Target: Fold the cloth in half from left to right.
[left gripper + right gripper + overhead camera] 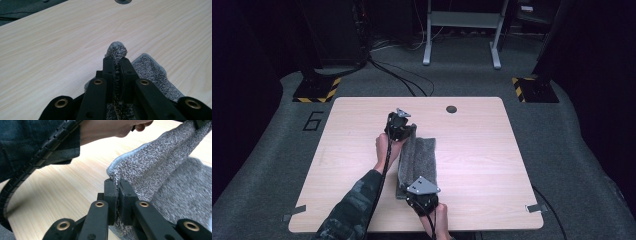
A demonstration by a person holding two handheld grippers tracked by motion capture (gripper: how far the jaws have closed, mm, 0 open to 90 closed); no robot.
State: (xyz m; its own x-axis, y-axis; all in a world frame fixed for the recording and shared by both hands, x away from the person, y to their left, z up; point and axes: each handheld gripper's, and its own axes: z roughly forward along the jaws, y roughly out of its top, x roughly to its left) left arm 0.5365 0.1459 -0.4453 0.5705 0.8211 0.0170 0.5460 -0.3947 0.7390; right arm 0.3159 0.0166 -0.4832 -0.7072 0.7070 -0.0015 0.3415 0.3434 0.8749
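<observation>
a grey towel (pixel 418 159) lies on the light wooden desk (pixel 472 150), a little toward the person's side of the round dark cable hole (pixel 451 109) set near the desk's far edge. the towel's left long edge is lifted off the desk and held up between the two tools, while the rest of the cloth lies flat on the side of that raised edge away from the left forearm.

the left tool (pixel 400 125) grips the towel's far corner, the end nearer the cable hole. in the left gripper view its jaws are pressed together with a tuft of the grey towel (pixel 116 51) pinched between them and poking out past the tips of the left tool (pixel 116 65).

the right tool (pixel 422 192) grips the towel's near corner, the end farthest from the cable hole. in the right gripper view the right tool (pixel 117 187) has its jaws closed tight on the hemmed edge of the towel (pixel 155 162), which rises taut away from it. the person's left hand (pixel 112 128) and a ribbed black cable (pixel 27 167) show beyond the towel.
</observation>
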